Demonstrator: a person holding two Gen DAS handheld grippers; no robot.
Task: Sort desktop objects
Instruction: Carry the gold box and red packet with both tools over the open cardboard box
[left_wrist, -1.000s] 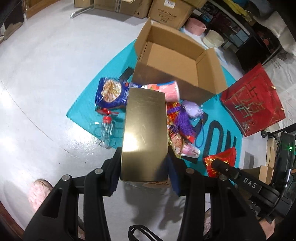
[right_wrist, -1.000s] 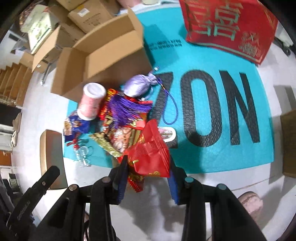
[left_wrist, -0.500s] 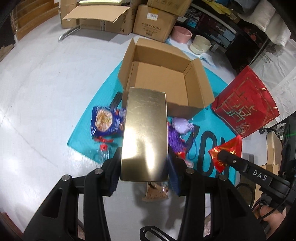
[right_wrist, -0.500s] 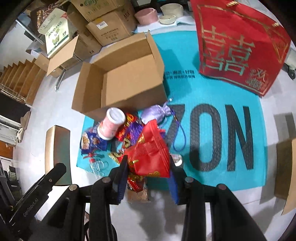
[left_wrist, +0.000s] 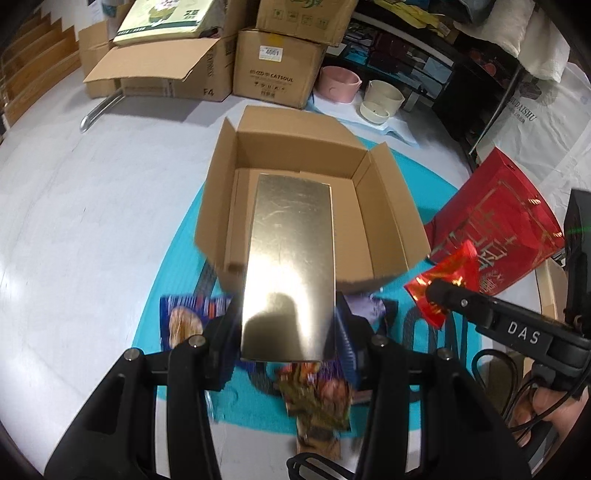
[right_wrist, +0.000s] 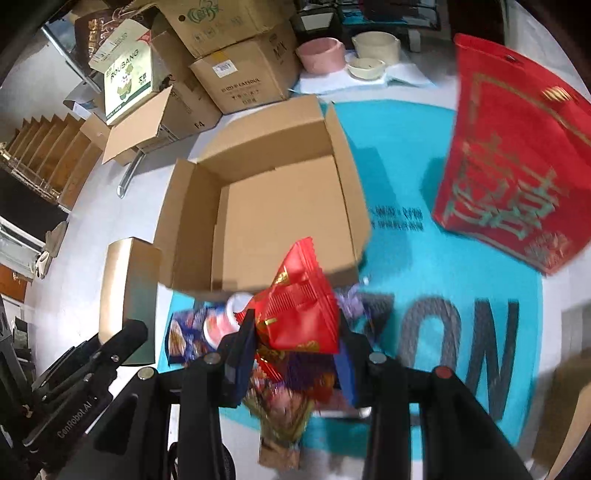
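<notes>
Both my loads have moved up over the open cardboard box (left_wrist: 306, 206) since a second ago. My left gripper (left_wrist: 288, 332) is clamped on the gold box (left_wrist: 291, 266); my right gripper (right_wrist: 297, 332) on the red packet (right_wrist: 299, 306), at the box's near edge.

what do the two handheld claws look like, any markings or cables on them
Both are matte black plastic with forked arms, silver screw heads and dark blue pads. The left claw reads "GenRobot.AI" on its side in the right wrist view. The right claw reads "DAS" and has one red screw; black cables trail from it.
</notes>
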